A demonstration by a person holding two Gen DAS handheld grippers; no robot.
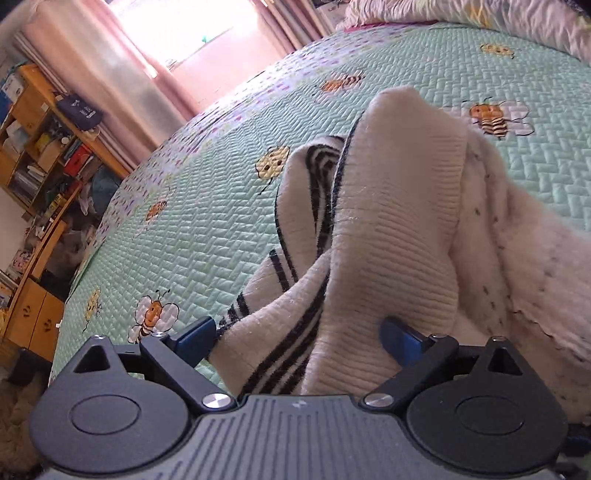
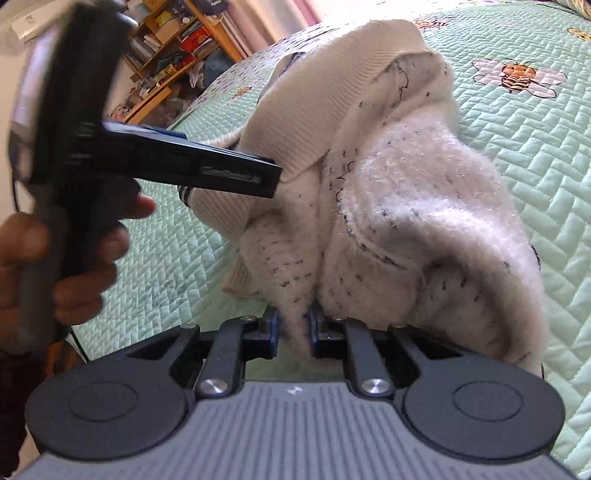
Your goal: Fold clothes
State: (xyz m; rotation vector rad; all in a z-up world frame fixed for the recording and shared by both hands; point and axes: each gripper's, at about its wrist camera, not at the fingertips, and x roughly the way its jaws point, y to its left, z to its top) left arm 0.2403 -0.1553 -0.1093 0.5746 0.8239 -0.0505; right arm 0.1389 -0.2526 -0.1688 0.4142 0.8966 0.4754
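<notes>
A cream knit sweater [image 1: 402,206] with black stripes lies bunched on the green bee-print quilt [image 1: 207,229]. Its fluffy, dark-speckled inside [image 2: 417,206] faces up. My left gripper [image 1: 299,332] stands open wide, with a ribbed, striped fold of the sweater between its blue fingers [image 1: 195,334]. My right gripper [image 2: 294,328] is shut on a pinch of the fluffy cloth at the near edge. In the right wrist view the left gripper [image 2: 273,181] comes in from the left, held by a hand [image 2: 77,258], its tips at the ribbed hem.
A cluttered wooden bookshelf [image 1: 40,147] stands past the bed's left edge, beside pink curtains [image 1: 122,74] and a bright window. A crumpled floral blanket [image 1: 480,18] lies at the head of the bed. Bare quilt [image 2: 535,155] stretches to the right of the sweater.
</notes>
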